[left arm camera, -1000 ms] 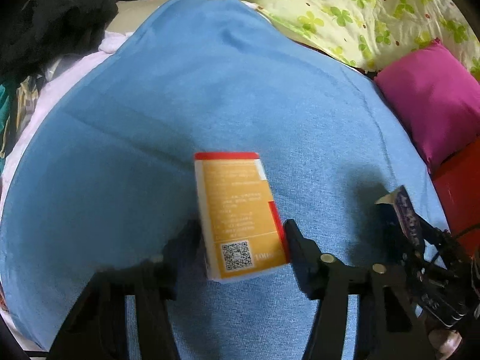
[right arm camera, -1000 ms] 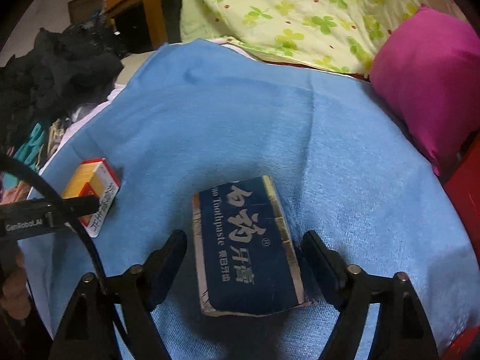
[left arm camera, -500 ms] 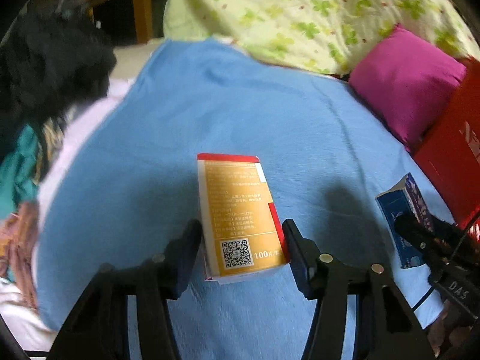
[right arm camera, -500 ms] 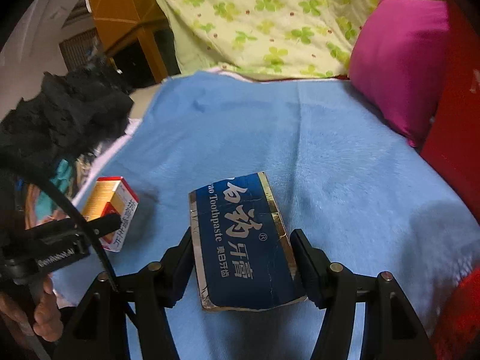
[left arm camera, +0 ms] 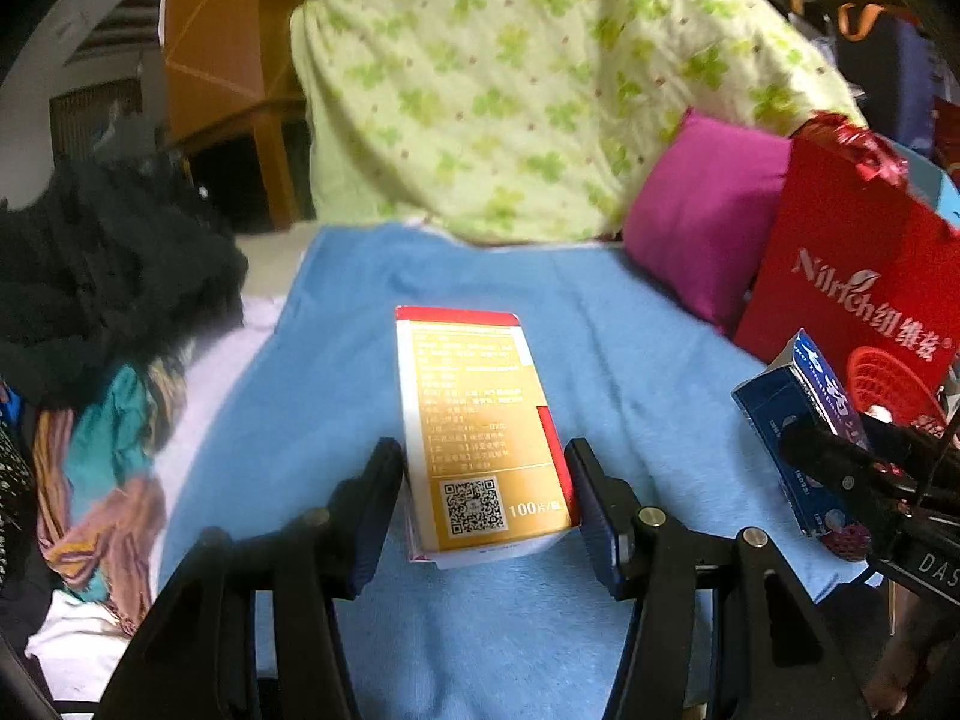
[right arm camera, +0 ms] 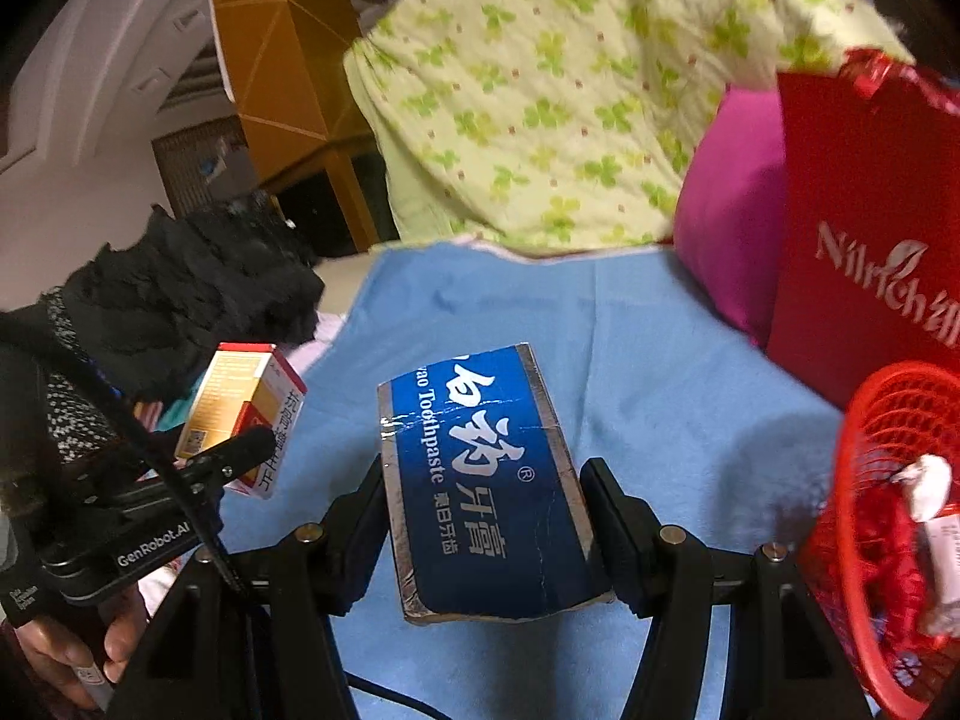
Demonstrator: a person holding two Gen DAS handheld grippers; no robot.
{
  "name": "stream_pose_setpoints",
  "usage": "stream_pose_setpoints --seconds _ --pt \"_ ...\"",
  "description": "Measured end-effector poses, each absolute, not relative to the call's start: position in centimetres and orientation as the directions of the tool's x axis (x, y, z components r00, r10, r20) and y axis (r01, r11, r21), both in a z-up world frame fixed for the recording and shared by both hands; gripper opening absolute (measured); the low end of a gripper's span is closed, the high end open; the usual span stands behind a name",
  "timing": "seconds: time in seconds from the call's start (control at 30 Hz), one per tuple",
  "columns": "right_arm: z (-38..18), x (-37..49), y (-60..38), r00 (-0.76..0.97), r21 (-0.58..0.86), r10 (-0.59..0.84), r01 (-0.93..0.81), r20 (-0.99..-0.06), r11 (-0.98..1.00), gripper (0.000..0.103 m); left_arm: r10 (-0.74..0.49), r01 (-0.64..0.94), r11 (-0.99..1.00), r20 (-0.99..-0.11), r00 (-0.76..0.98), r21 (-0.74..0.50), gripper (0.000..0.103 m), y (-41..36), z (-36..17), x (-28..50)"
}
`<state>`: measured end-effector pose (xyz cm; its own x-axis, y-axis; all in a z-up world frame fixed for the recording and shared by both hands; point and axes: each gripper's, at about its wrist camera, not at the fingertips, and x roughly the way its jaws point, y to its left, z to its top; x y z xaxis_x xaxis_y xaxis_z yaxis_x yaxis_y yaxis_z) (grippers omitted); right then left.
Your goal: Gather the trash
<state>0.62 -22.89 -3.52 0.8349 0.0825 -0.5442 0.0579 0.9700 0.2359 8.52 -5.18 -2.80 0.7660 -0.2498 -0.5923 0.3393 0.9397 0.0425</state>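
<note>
On the left, a heap of dark clothes and a striped scarf lie beside the blue blanket spread on the bed. Over that blanket the left tongs are clamped on the orange medicine box, pads pressed to both long sides — a second ago the same box hung low over the cloth, and now it rides higher, with the green clover quilt and magenta pillow filling the far view. To the right, the right tongs have just been closing a little further and now squeeze the blue toothpaste box, which has come up off the blanket as well. Farthest right, the red gift bag stands by the pillow, and the red mesh basket, already holding some crumpled white wrappers, has come into view just beside the right tongs. Both pieces of trash look securely gripped and lifted — I judge the carry to the basket is under way, the toothpaste box nearest its rim.
</note>
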Motion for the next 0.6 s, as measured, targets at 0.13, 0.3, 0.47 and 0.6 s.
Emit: stream_pose_setpoints --seconds 0.13,0.3,0.47,0.6 --pt "-1.6 -2.3 -22.3 0.862 0.226 0.070 0.053 -0.502 0.973 0.065 -0.257 0.346 0.936 -0.550 0.794 0.061 0.057 -5.0 -1.0 6.3" --pt "0.0 -5.4 -21.9 0.889 0.222 0.055 0.053 -0.454 0.974 0.065 -0.263 0.349 0.934 -0.510 0.819 0.078 0.057 -4.9 0.6 4.2" --pt "1.3 -7.2 -21.6 0.906 0.223 0.057 0.042 -0.420 0.974 0.065 -0.273 0.357 0.929 -0.478 0.835 0.093 0.057 -5.0 2.0 2.2" --pt "2.0 -8.1 -21.4 0.916 0.220 0.057 0.035 -0.398 0.975 0.065 -0.272 0.356 0.928 -0.460 0.845 0.106 0.057 -5.2 2.6 1.1"
